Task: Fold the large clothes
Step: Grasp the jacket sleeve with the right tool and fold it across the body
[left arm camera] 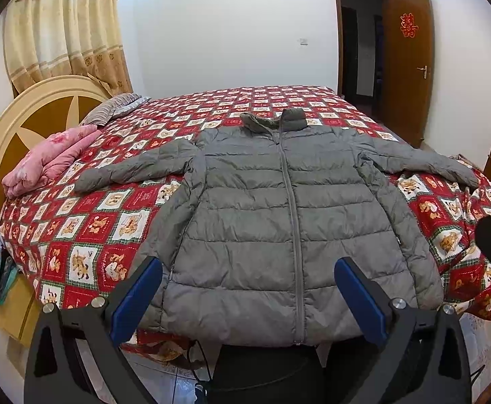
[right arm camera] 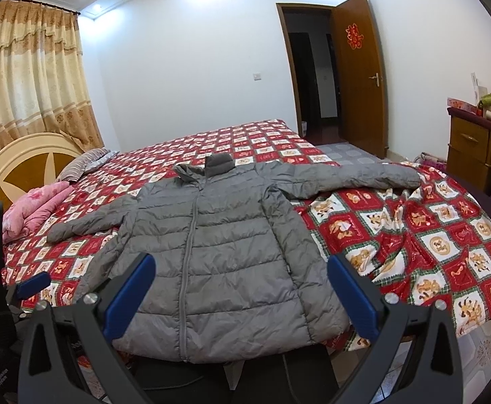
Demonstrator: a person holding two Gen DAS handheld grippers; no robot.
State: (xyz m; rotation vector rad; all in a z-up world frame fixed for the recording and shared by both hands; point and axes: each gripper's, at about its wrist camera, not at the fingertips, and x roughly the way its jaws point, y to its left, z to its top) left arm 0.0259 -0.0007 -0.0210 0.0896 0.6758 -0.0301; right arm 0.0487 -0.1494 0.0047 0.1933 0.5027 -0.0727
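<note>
Grey puffer jacket (left arm camera: 279, 222) zipped and spread flat on red patterned bedsheet (left arm camera: 87, 235), sleeves out, left gripper (left arm camera: 247, 269) and right gripper (right arm camera: 240, 266) both spread wide, grasping nothing, above hem

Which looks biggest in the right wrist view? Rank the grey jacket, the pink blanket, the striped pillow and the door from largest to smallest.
1. Grey jacket, by far the largest, though nearest the camera.
2. Door.
3. Pink blanket.
4. Striped pillow, close to the blanket in size and farther away, so that order is unsure.
</note>
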